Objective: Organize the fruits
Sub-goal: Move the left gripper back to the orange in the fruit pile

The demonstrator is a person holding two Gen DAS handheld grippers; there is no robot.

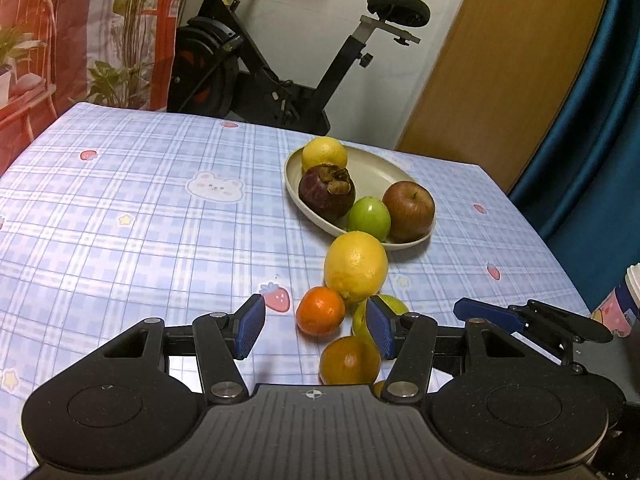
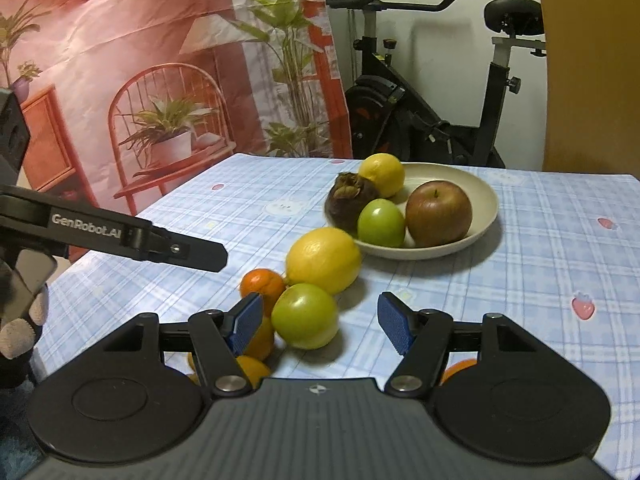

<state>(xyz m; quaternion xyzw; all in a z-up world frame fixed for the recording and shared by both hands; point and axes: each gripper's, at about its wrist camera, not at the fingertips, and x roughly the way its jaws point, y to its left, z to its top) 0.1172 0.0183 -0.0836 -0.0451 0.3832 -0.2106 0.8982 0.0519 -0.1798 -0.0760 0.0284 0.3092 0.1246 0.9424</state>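
Note:
A cream plate (image 1: 372, 168) (image 2: 480, 196) holds a lemon (image 1: 324, 154), a dark mangosteen (image 1: 326, 194), a green fruit (image 1: 368, 218) and a red apple (image 1: 409, 210). In front of it lie a big lemon (image 1: 355, 266) (image 2: 324, 260), a small orange (image 1: 320, 311) (image 2: 262, 282), a second orange (image 1: 349, 360) and a green fruit (image 2: 305, 316). My left gripper (image 1: 316, 328) is open over the two oranges, pads clear of them. My right gripper (image 2: 320, 324) is open around the loose green fruit without pressing it. More oranges (image 2: 252, 372) are partly hidden under its fingers.
The checked blue tablecloth (image 1: 140, 200) ends at a right edge near a patterned cup (image 1: 624, 304). An exercise bike (image 1: 280, 60) and a printed backdrop (image 2: 140, 80) stand behind the table. A gloved hand (image 2: 20, 320) holds the left gripper.

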